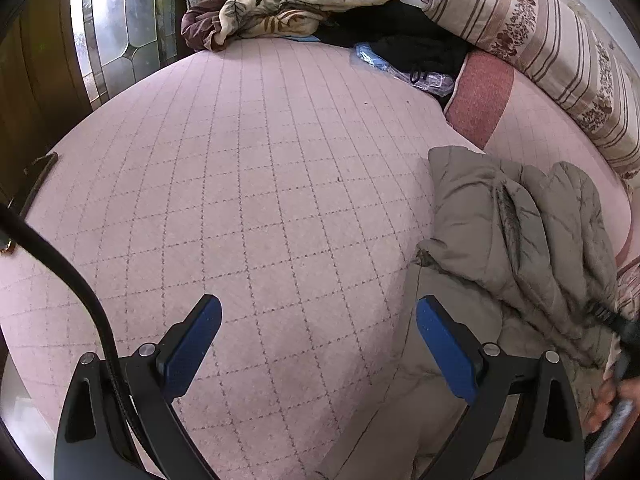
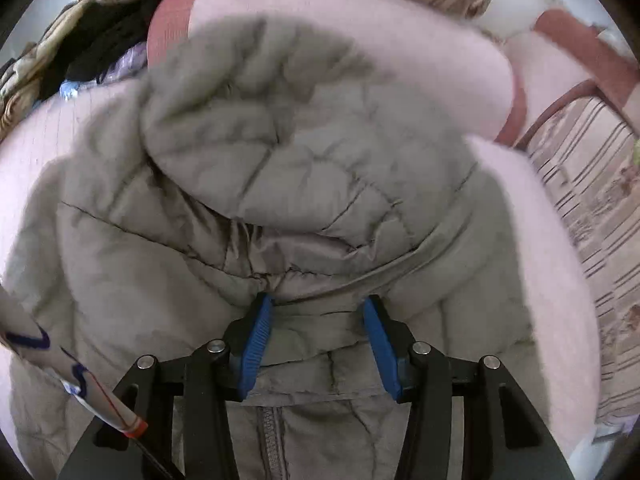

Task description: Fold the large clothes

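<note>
A grey-khaki quilted puffer jacket (image 1: 516, 236) lies bunched at the right of a pink quilted bed cover (image 1: 248, 184). My left gripper (image 1: 318, 312) is open and empty over the bare cover, left of the jacket. In the right wrist view the jacket (image 2: 280, 168) fills the frame, with a zipper at the bottom. My right gripper (image 2: 318, 308) has its blue pads either side of a thick fold of the jacket, with the jaws partly closed on it.
A heap of brown and floral blankets (image 1: 288, 4) and black clothing (image 1: 400, 36) lies at the far edge. A striped bolster pillow (image 1: 540, 40) runs along the right. A glass-panelled door (image 1: 116, 24) stands at the left. The bed edge is at lower left.
</note>
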`<state>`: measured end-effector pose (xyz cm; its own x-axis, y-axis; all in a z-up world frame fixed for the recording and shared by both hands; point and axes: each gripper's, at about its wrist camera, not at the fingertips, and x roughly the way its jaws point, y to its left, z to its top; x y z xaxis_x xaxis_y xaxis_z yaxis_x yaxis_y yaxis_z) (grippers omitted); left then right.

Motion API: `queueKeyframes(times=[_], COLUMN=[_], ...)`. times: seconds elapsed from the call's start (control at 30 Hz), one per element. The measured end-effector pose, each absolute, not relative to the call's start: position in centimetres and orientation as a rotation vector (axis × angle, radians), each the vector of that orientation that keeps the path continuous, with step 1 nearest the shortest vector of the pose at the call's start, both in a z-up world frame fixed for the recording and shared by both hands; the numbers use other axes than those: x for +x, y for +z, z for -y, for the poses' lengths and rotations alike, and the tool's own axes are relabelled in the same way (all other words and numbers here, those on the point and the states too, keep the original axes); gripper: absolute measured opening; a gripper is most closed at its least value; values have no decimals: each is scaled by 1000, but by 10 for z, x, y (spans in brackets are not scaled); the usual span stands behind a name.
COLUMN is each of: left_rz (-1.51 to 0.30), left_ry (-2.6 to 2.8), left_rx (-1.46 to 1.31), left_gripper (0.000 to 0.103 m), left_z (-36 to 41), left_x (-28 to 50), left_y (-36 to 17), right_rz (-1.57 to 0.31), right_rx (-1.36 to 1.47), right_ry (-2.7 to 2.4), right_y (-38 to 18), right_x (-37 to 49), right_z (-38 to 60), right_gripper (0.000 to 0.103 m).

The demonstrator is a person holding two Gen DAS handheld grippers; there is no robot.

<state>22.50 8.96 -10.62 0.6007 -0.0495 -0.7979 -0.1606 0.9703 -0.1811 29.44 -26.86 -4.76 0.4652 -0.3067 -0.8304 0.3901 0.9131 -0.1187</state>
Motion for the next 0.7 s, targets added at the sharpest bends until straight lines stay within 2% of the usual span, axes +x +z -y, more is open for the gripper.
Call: queueKeyframes(times=[0.07,0.17,0.27,0.33,0.57,0.6,0.7], left_rz=[-921,-925,-932,-929,-922,-922,-932], left_ry=[67,73,73,78,89,91,87], left_rx=[-242,-251,-246,-240,-273,-279,-298], left_gripper=[98,98,98,98,98,98,98], left_z=[-90,-91,-91,-92,-103,-104,-107], left_x=[225,226,226,226,225,225,226], left_y=[-105,-106,-108,-107,-106,-106,-107], right_rz=[-909,-914,-1005,-1145,-924,-926,-985], right_rx=[95,103,53,58,135,141,112], right_ry=[-390,-286,-264,-238,-152,-127,-82], right_y=[-20,-11,-38,-70,-25,-25,-43], right_x=[288,298,322,340,277,270,270], right_z=[254,231,216,213,188,185,167], right_gripper=[51,51,51,52,51,50,34])
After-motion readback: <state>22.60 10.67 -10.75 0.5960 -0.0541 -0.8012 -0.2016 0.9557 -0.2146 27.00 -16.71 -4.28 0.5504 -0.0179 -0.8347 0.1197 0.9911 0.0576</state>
